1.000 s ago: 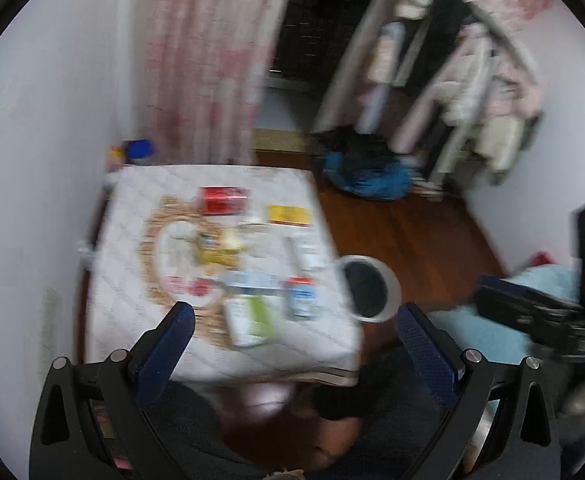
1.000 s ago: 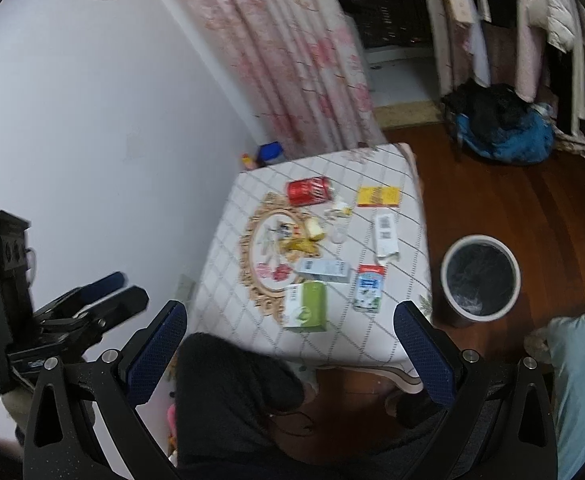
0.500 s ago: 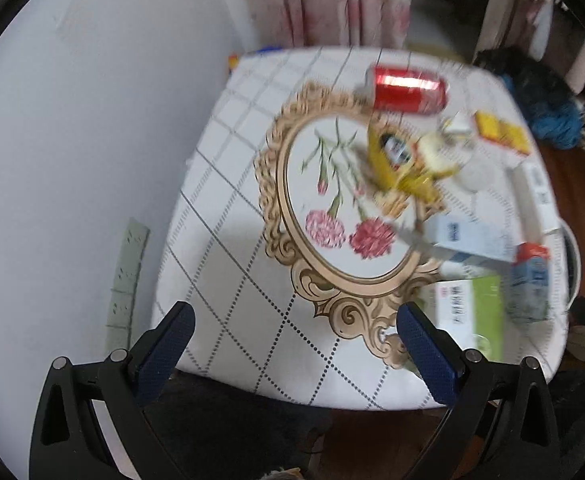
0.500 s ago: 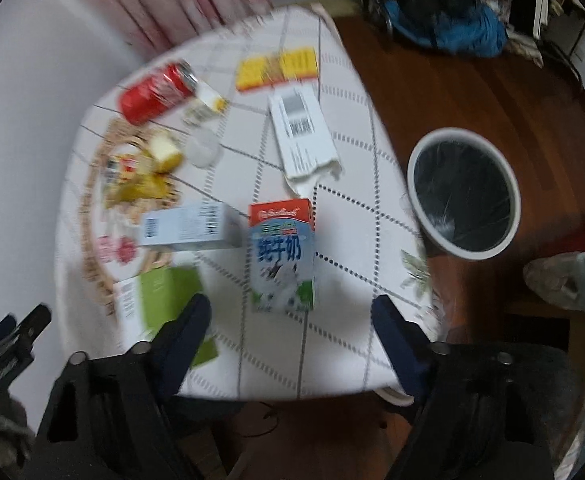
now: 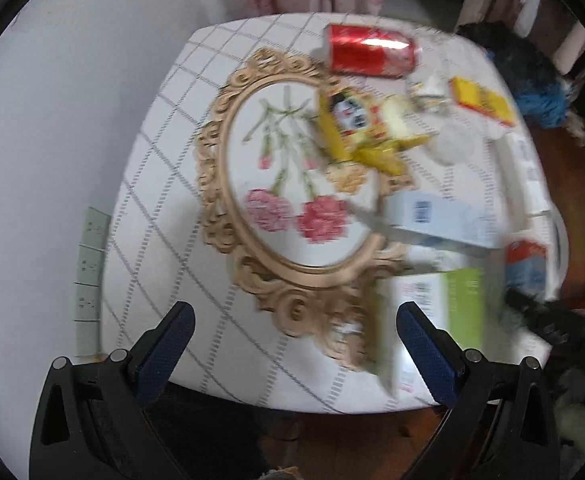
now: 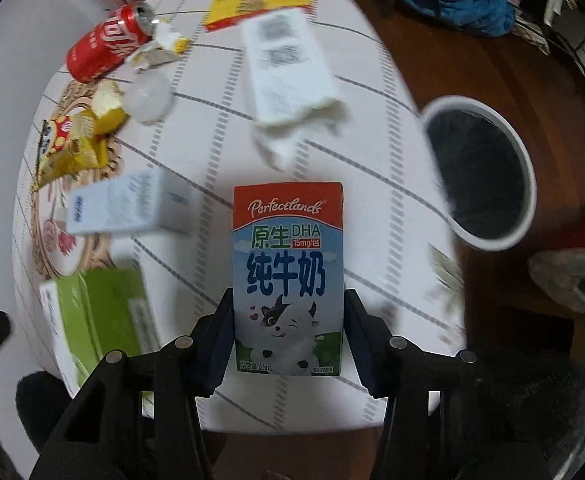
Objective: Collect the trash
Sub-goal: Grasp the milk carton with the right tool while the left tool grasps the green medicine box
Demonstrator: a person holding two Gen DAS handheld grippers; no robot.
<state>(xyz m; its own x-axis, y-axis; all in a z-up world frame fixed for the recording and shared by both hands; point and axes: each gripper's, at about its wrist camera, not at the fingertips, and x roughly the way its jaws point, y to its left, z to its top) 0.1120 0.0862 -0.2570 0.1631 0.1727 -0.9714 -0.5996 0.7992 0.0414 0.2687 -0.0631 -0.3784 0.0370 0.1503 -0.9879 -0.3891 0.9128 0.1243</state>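
Right gripper [image 6: 288, 312] is pinching the milk carton [image 6: 288, 276] at lower centre of the right wrist view, fingers pressing both its sides. Trash bin [image 6: 482, 174] is standing at right, on the floor beside the table [image 6: 372, 120]. Left gripper [image 5: 292, 332] is hanging spread wide, holding nothing, over the table's near edge at bottom of its view. Red soda can [image 5: 370, 53] is lying at top centre, green box [image 5: 444, 312] at lower right

A: The tablecloth [image 5: 160, 184] was white with grey dashed diamonds and pink carnations in a gold scroll frame.
B: And the milk carton [image 6: 287, 276] near the front was red-topped, pale blue, beside a red can [image 6: 106, 50].
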